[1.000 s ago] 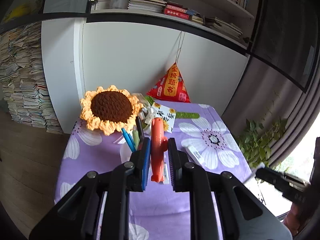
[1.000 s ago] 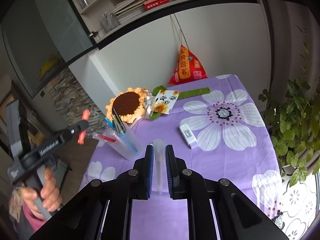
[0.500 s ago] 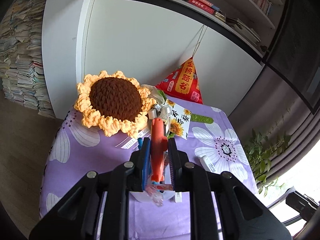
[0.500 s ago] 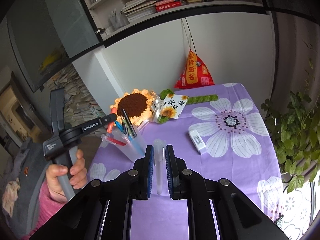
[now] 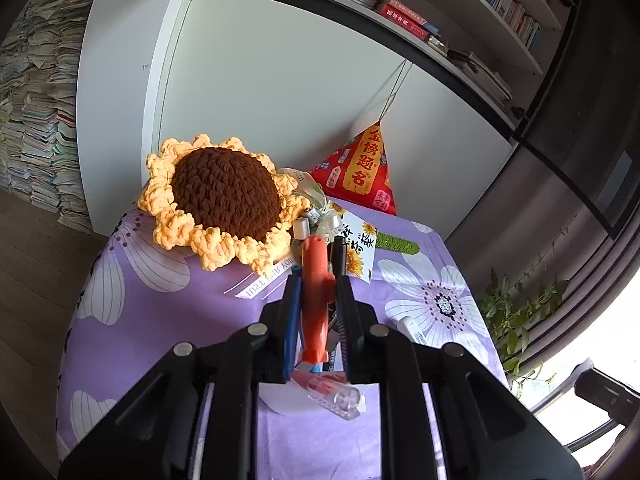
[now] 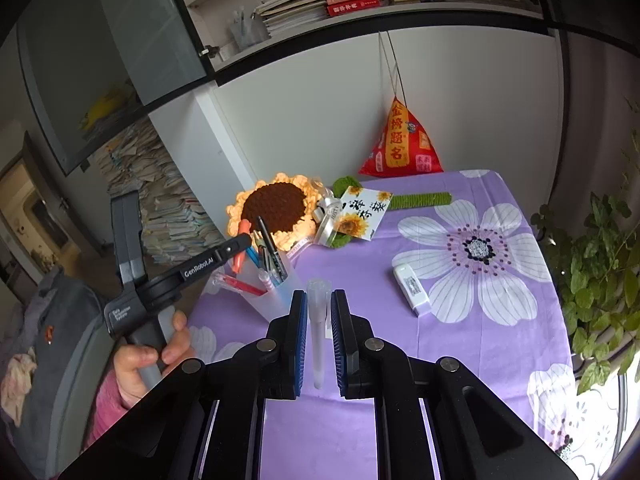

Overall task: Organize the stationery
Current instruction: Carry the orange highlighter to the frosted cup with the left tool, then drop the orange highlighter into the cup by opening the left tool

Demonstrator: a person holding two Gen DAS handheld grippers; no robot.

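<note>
My left gripper [image 5: 317, 284] is shut on an orange pen [image 5: 315, 300] and holds it upright over the translucent pen cup [image 6: 276, 296], which holds several pens; the left gripper [image 6: 242, 246] also shows in the right wrist view, with the orange pen [image 6: 241, 250] at the cup's left rim. My right gripper [image 6: 319, 300] is shut on a clear pen cap [image 6: 318, 320], held above the purple flowered tablecloth [image 6: 460, 340] just right of the cup. A red pen [image 6: 236, 282] lies slanted in the cup.
A crocheted sunflower [image 5: 224, 200] lies behind the cup, with a card [image 6: 362, 216] and a green stem [image 6: 420, 200]. A white eraser [image 6: 412, 288] lies on the cloth to the right. A red pouch [image 6: 400, 144] hangs at the wall. Potted plant [image 6: 600, 272] at right.
My left gripper has moved forward and down with the orange pen, to the cup's rim. My right gripper has held nearly still with the cap.
</note>
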